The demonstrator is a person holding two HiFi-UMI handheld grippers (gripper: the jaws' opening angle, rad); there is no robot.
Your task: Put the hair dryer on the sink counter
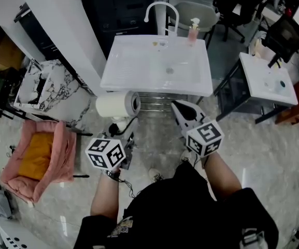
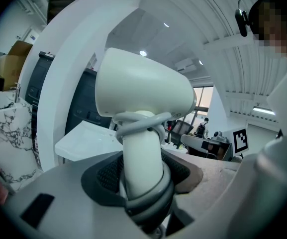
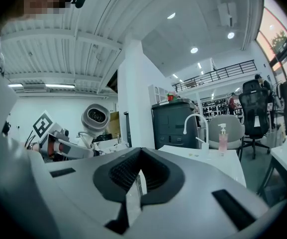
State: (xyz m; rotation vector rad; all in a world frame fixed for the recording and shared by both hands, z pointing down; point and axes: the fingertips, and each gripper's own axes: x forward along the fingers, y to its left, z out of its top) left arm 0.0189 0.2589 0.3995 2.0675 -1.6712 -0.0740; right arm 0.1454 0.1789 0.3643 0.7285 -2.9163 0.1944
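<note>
The hair dryer [image 2: 143, 91] is showing smooth, satin white plastic, its wound cord [image 2: 139, 121] looking like matt grey rubber. The left claw [image 2: 142, 180] is presenting ribbed black pads [image 2: 108, 176] (matt, rubbery-looking) set in smooth grey plastic. The sink desk [image 1: 123, 71] is gleaming glossy white, and the floor [image 1: 273, 154] is shining like polished stone.

head view: overhead, steeply down | both gripper views: low, tilted upward | shared: sink counter [image 1: 133, 69], near

Sink counter [image 1: 128, 69] carries a pink soap bottle [image 1: 193, 32].
</note>
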